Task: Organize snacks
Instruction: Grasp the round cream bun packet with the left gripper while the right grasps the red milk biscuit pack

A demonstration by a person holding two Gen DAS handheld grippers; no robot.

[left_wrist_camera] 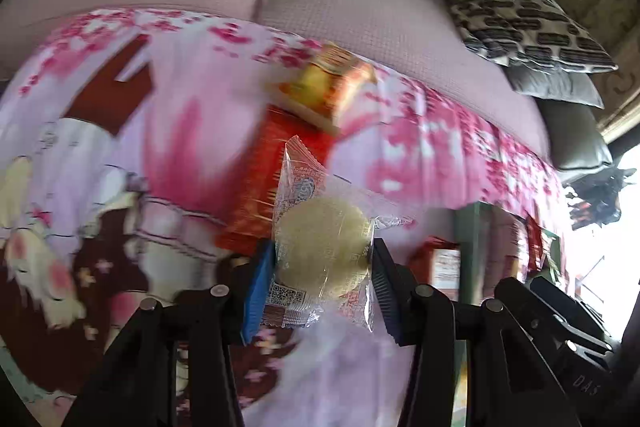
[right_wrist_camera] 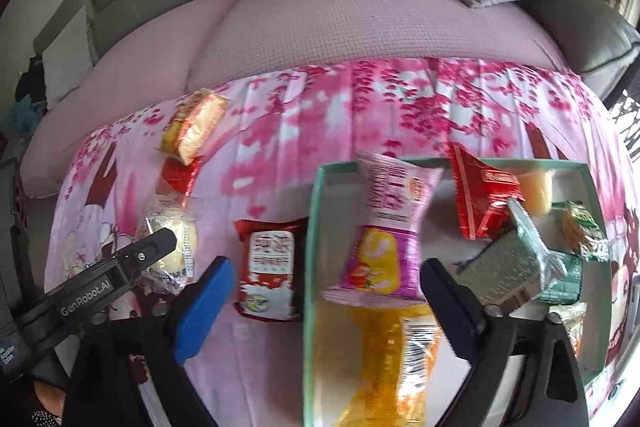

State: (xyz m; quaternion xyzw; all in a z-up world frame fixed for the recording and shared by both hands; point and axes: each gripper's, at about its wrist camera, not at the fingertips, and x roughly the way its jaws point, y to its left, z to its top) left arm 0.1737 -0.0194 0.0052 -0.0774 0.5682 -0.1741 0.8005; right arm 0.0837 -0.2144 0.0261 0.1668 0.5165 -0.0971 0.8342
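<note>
**Cookie in the left tool, box off to its right**

The left tool is clamped on a clear-wrapped round cookie, held above the pink floral cloth, wrapper's long axis roughly upright. The teal box of gathered snacks lies to the right, under the right tool, whose fingers stand apart and hold nothing. So the likely carry runs rightward. A red milk-candy packet lies just left of the box wall.
</note>
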